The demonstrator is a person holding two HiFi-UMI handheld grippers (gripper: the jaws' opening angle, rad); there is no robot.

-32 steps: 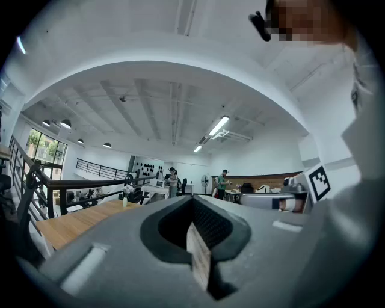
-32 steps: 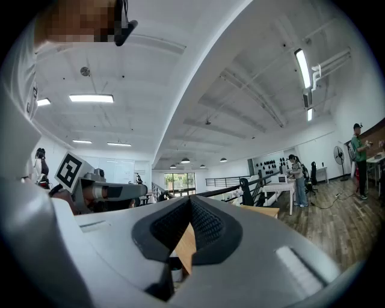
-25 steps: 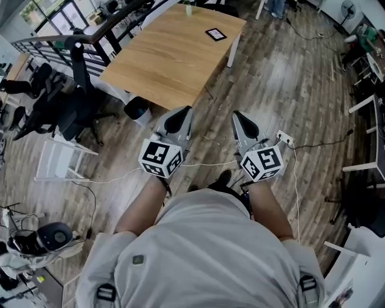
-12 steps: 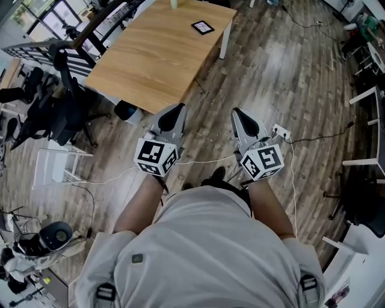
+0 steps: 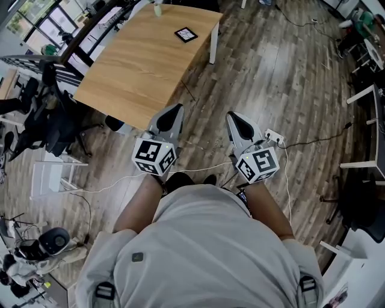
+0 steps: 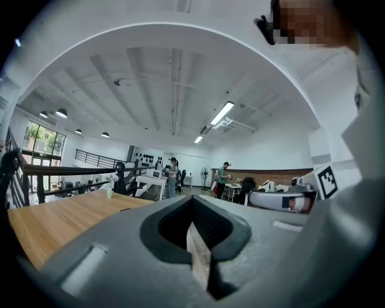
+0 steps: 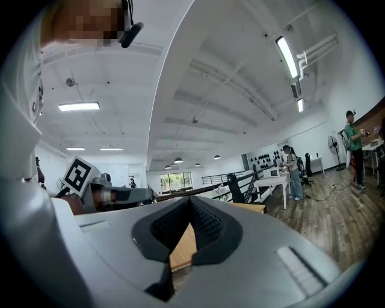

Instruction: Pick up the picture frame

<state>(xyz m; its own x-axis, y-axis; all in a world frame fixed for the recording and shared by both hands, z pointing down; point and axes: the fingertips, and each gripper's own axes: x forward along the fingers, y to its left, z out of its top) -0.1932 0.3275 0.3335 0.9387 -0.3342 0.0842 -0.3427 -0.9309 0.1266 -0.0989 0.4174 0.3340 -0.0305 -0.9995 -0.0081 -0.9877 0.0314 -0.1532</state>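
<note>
Leftmost, head view: dark office chairs (image 5: pixel 45 123) stand on the wood-plank floor (image 5: pixel 271 72), close to the left edge of the table (image 5: pixel 132 72).

Table: light wood top on white legs, upper left of centre.

Small pale green container (image 5: pixel 157 9): upright at the table's far edge.

Picture frame (image 5: pixel 186 34): small, dark-bordered, lying flat near the table's far right corner. It is well apart from both grippers and nothing touches it.

Left gripper (image 5: pixel 174 108): held out level near the table's near corner. Its jaws are pressed fully together with nothing between them. Its marker cube (image 5: pixel 153 157) sits at the wrist end.

White cable (image 5: pixel 198 165): lies across the floor between the two grippers.

Right gripper (image 5: pixel 231 115): held out level beside the left one, over bare floor. Its jaws are likewise closed tight and it is empty. Its marker cube (image 5: pixel 257 164) faces the camera.

White power strip (image 5: pixel 274 137): on the floor, just right of the right gripper in the picture.

Far right: white furniture legs (image 5: pixel 361 129) at the frame edge.
</note>
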